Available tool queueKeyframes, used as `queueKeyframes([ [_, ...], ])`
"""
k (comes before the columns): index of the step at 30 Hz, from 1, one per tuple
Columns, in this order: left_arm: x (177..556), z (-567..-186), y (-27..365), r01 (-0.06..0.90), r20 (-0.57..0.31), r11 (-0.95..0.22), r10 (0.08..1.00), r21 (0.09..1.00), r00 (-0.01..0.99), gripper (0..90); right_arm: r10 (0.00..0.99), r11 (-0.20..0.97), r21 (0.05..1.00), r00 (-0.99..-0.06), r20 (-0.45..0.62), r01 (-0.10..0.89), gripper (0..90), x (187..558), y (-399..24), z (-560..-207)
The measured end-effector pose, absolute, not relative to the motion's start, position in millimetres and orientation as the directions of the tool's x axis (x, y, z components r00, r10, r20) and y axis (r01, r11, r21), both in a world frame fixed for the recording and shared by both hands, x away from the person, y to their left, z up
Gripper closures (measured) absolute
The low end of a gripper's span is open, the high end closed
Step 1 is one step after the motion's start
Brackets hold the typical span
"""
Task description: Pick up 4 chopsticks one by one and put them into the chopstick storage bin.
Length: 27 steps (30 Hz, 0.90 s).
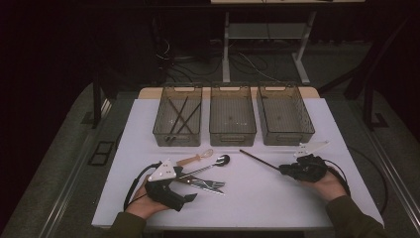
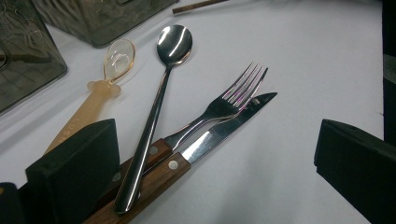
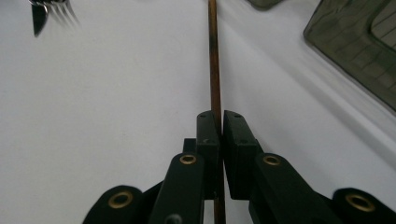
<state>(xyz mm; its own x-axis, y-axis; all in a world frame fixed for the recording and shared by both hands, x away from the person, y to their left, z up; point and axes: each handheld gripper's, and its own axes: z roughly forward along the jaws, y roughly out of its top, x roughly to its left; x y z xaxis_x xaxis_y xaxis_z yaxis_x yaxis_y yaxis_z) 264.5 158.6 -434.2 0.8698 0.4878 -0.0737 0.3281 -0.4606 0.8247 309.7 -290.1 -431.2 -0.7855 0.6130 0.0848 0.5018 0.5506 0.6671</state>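
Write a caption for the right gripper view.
Right gripper clamped on a brown chopstick lying on the white table.

White table (image 1: 277,198), bearing: three dark mesh bins (image 1: 233,119) in a row along the far edge; near left, an amber plastic spoon (image 2: 100,81), a steel spoon (image 2: 161,88), a wooden-handled fork (image 2: 224,102) and knife (image 2: 219,133) bunched together; right of centre, a brown chopstick (image 1: 257,158).
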Motion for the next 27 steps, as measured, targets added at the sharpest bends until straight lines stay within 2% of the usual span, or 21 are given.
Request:
queueKeyframes([
  [12,264.3,-434.3,158.4,0.33,-0.075,-0.459,0.489,0.825,0.869,0.0,0.597,0.517,0.708,-0.795,0.104,0.481,85.2,306.6,-287.8,-416.2],
  [27,264.5,-434.2,158.7,0.33,-0.077,-0.456,0.49,0.826,0.868,0.0,0.577,0.48,0.749,-0.807,0.123,0.457,85.2,311.9,-265.4,-396.1],
])
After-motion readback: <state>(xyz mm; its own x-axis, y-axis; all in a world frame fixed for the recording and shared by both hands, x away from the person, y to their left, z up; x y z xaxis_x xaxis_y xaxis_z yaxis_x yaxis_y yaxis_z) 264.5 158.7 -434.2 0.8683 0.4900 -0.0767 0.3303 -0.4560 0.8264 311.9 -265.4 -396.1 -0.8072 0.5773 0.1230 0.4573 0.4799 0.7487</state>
